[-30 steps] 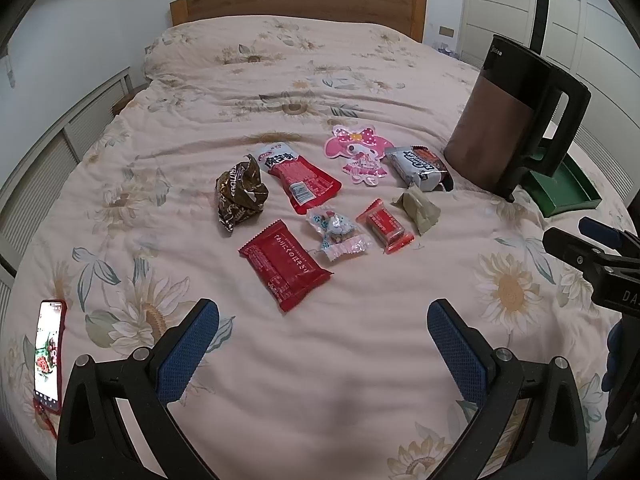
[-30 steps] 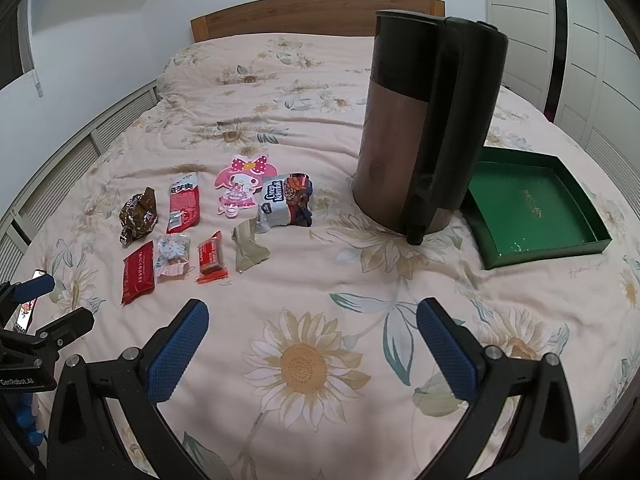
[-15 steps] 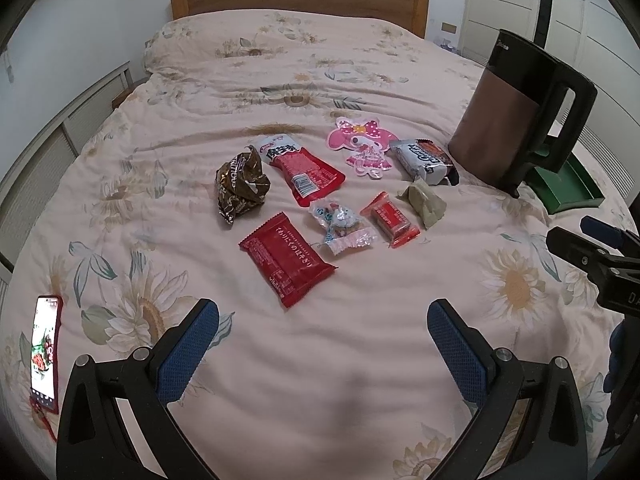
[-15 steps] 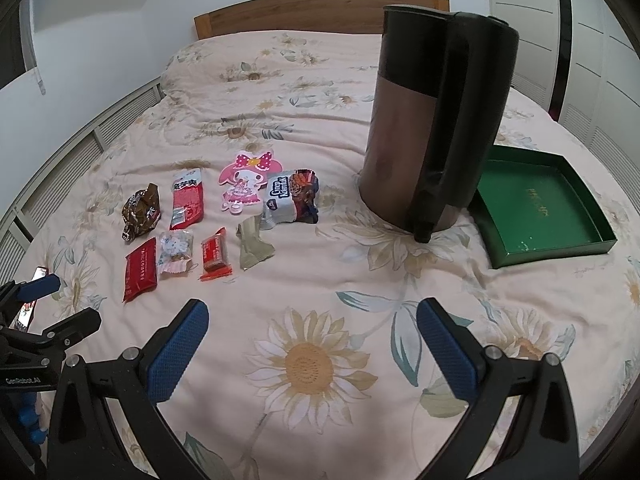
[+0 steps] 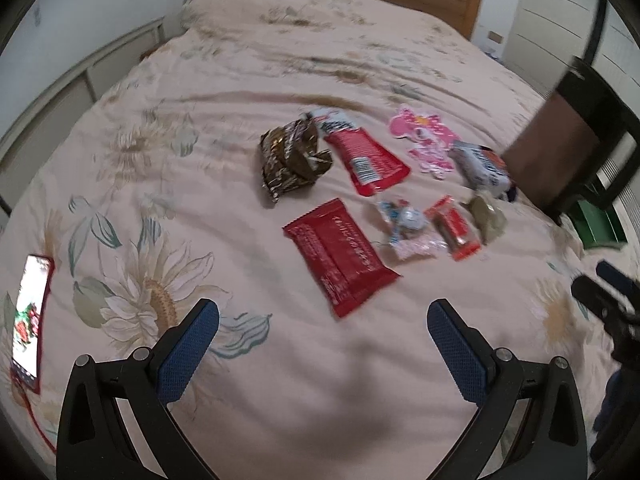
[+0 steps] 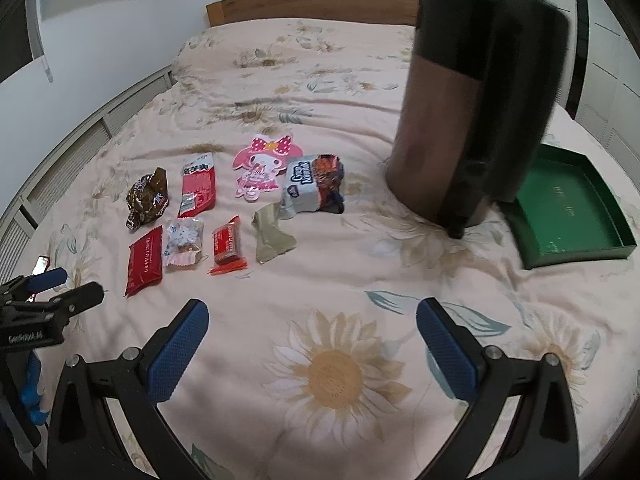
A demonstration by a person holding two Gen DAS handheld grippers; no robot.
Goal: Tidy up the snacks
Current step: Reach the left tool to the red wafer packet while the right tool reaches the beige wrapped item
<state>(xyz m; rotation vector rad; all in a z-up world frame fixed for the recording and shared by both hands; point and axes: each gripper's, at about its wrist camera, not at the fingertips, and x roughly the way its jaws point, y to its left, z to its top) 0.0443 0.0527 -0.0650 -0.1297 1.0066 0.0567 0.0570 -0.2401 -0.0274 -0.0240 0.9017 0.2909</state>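
Note:
Several snacks lie on the floral bedspread: a flat red packet [image 5: 340, 254] [image 6: 145, 261], a brown crumpled bag [image 5: 292, 160] [image 6: 146, 197], a long red pouch [image 5: 368, 160] [image 6: 198, 188], a pink character pack [image 5: 426, 144] [image 6: 262, 166], a grey cookie pack [image 6: 312, 186], a clear candy bag [image 5: 406, 228], a small red bar [image 6: 227, 246] and an olive sachet [image 6: 272, 236]. My left gripper [image 5: 322, 340] is open, just short of the flat red packet. My right gripper [image 6: 312, 338] is open and empty over a sunflower print.
A tall brown and black kettle [image 6: 476, 104] stands right of the snacks. A green tray [image 6: 568, 208] lies behind it at the right. A phone [image 5: 28, 312] lies at the bed's left edge. The wooden headboard [image 6: 312, 4] is at the far end.
My left gripper has moved forward and left towards the flat red packet. My right gripper has moved slightly forward. Both stay open.

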